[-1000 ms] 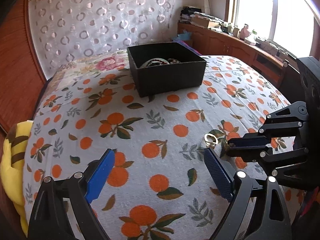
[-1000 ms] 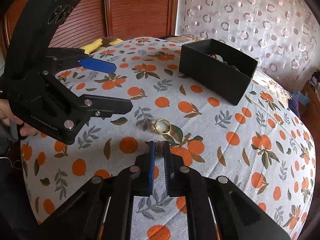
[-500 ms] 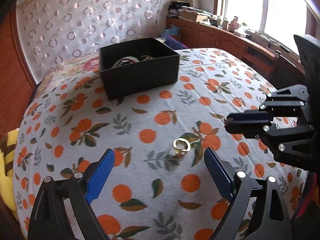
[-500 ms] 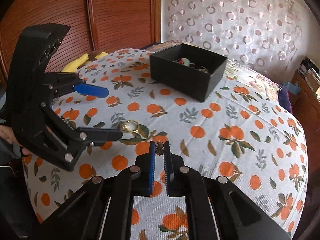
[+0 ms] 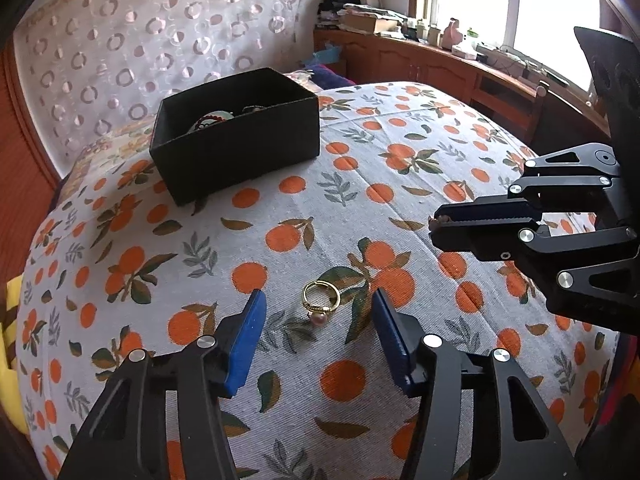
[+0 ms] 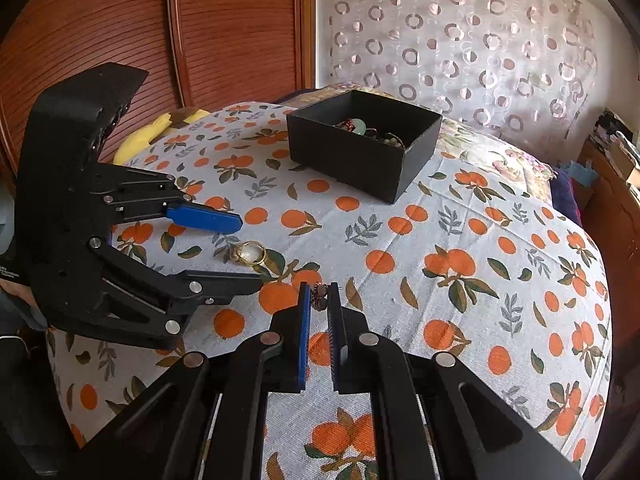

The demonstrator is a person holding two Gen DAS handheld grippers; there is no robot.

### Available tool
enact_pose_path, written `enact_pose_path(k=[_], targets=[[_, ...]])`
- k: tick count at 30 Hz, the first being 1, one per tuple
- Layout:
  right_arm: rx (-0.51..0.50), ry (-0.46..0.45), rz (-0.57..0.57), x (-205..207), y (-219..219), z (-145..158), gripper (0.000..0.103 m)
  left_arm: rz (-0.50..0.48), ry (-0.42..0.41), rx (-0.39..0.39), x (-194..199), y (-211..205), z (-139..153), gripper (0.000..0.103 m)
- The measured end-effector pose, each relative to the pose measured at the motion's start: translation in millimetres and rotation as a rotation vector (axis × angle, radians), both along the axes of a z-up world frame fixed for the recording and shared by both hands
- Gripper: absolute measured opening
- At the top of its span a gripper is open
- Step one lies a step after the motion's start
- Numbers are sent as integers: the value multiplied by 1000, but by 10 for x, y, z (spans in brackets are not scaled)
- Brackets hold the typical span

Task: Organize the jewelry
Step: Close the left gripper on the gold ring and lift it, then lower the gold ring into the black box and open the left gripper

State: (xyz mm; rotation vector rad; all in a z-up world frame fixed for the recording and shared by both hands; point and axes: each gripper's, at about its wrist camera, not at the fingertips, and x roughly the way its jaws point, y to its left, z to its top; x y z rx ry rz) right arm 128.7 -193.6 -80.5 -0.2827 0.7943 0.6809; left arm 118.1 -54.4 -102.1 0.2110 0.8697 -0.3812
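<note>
orange-print bedspread point(image 5: 280, 208) | yellow cushion point(image 6: 138, 142) | circle-pattern curtain point(image 6: 460, 32) | wooden cabinets point(image 5: 420, 64)

No text, label, brand, number or sign can be read in either view. At the left edge of the right wrist view, a few pale marks show on the body of the left tool point(image 6: 256, 250), but they are cut off and too small to make out.
</note>
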Motion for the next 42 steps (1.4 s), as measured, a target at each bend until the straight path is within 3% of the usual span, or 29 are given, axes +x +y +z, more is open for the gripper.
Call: enact_pose_path(k=[5, 14, 19, 28, 42], targets=[[1, -1, 1, -8, -5, -3, 9, -12, -6, -11, -18, 3, 11, 18], [3, -5, 2, 16, 26, 19, 9, 12, -14, -18, -14, 54, 56, 18], [21, -21, -9, 122, 23, 100, 9, 47, -49, -35, 71, 140, 223, 18], [87, -66, -60, 478, 47, 327, 9, 108, -119, -49, 351, 236, 531, 18], [141, -71, -112, 991, 191, 502, 10, 170, -138, -52, 708, 363, 673, 18]])
